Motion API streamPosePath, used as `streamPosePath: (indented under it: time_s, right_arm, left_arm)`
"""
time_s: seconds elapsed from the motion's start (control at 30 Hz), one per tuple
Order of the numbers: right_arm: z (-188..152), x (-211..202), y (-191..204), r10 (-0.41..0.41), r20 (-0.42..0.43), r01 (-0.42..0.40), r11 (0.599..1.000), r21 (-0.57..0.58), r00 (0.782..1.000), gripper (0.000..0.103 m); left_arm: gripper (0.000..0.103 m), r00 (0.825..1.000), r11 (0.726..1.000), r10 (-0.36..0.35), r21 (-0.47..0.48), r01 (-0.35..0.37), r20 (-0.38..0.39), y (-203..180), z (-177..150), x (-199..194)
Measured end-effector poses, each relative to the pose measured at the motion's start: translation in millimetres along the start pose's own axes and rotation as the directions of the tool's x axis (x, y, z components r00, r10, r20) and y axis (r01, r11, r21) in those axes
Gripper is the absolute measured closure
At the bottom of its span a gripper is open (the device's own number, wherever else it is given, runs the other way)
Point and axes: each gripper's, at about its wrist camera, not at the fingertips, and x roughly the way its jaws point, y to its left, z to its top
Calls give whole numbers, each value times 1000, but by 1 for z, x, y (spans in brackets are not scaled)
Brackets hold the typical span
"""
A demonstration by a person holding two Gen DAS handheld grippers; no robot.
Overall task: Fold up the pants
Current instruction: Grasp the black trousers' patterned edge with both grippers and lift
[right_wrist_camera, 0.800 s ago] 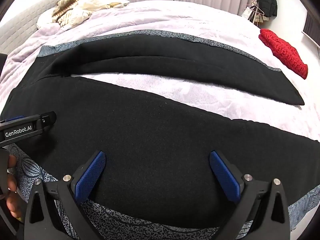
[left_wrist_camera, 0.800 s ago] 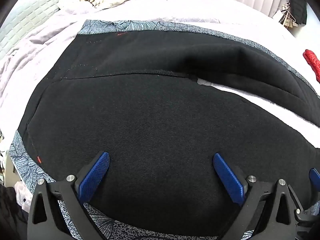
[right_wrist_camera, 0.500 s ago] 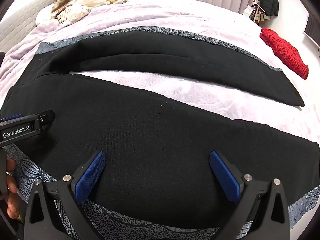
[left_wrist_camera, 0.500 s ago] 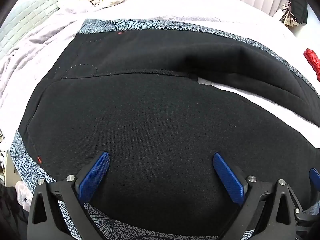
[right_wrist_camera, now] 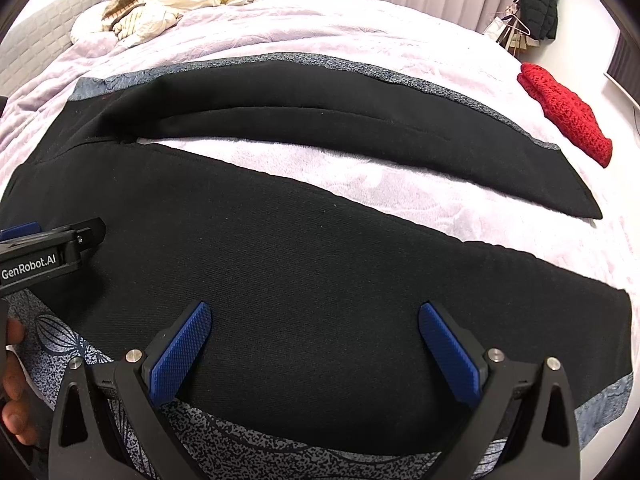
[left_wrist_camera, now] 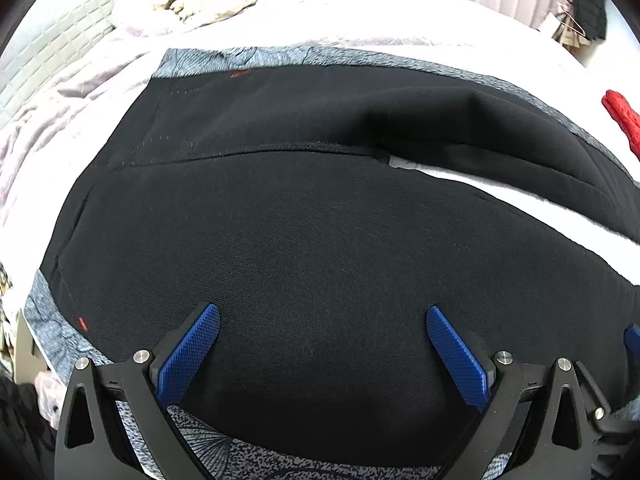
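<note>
Pants: the black pants lay spread flat on the bed, waist end to the left, the two legs running right and splitting into a V with pale bedcover showing between them.
Near leg: it filled the near part of both views, its patterned grey side stripe along the near edge.
Far leg: it lay beyond the gap, its own grey stripe on the far edge and its hem well to the right.
Left gripper: the left gripper hovered over the seat and upper near leg, jaws spread wide with nothing between them.
Right gripper: the right gripper hovered further right over the near leg — jaws likewise spread and empty.
Step in hand: probably taking hold of the near edge to fold one leg over the other.
Doing it well: each gripper should pinch the near striped edge, through both layers, then both should lift together and carry it across to the far stripe so the seams line up without a twist.
Around: a red knitted item lay far right on the bed, and a heap of pale clothes far left.
In the way: nothing lay on the pants — only a soft crease in the far leg near the crotch might need smoothing.
</note>
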Motion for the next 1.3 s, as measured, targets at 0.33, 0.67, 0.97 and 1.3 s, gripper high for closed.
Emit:
streamPosePath:
  time_s: [0.33,0.67,0.97,1.3]
  right_arm:
    - [29,-40,49,100,114,-71,970,-234,988,0]
    - [46,-49,73,217,63,-194,946,-259,974,0]
    - [63,-49,85,246,98,-210,936,-284,964,0]
    - [119,-25,99,301,81,-255,900,-354,950,0]
  left_arm:
    - [0,995,996,57,-74,-51,78,27,-10,-62]
    - [0,999,993,14,-120,-10,35,63,15,-70]
    - [0,1000,993,5,-120,-8,-24,66,79,-60]
    - [0,995,993,101,-58,-101,7,96,135,-29]
